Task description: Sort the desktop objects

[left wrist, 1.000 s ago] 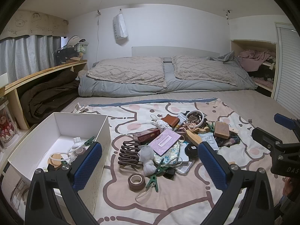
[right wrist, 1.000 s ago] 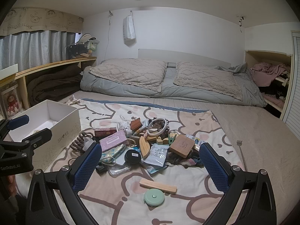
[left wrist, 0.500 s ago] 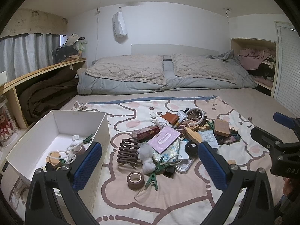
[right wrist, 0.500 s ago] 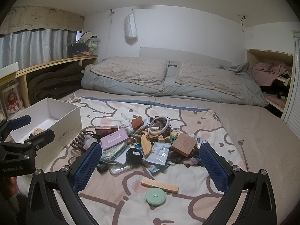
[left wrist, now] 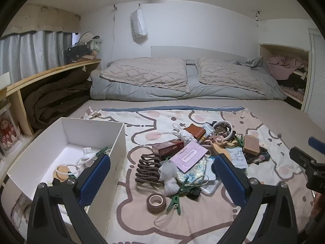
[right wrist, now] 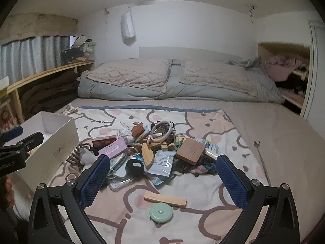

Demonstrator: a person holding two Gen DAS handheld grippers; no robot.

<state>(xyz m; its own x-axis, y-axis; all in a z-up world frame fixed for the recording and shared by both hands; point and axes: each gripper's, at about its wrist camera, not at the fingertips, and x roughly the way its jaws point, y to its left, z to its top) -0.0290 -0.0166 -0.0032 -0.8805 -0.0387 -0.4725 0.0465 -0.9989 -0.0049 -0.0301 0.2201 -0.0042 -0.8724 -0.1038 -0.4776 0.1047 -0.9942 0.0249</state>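
Bed blanket strewn with clutter beneath two wide-open, empty grippers.
Flat pale wooden stick (right wrist: 165, 198) lies crosswise just ahead of the right gripper (right wrist: 162, 177); left gripper (left wrist: 160, 174) hovers farther away.

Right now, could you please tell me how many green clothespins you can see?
4, possibly more hidden in the pile: one in the white box at, two near the tape roll at and, and one beside the brown block at.
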